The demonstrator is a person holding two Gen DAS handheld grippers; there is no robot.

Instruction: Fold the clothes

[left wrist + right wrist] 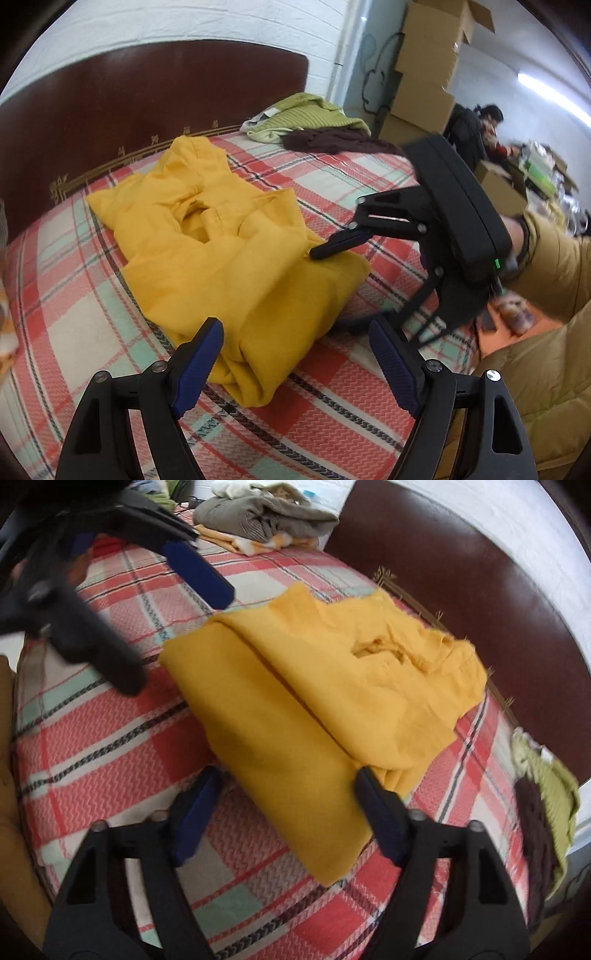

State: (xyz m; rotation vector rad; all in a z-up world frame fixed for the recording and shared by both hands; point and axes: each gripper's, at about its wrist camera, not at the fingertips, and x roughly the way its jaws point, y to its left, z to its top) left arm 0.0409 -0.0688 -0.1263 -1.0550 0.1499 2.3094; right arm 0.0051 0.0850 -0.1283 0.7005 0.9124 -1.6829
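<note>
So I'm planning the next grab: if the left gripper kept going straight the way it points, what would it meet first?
Most likely the yellow garment on the bed: its near folded edge lies between the open fingers of the left gripper. Depth is hard to judge.

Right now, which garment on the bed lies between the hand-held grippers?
The yellow garment, partly folded mid-bed; the green one and brown one lie heaped near the headboard.

Left wrist view looked down close over the bed toward the headboard, right wrist view faced it from the opposite side, equally near, both shared the yellow garment and each other's gripper.
</note>
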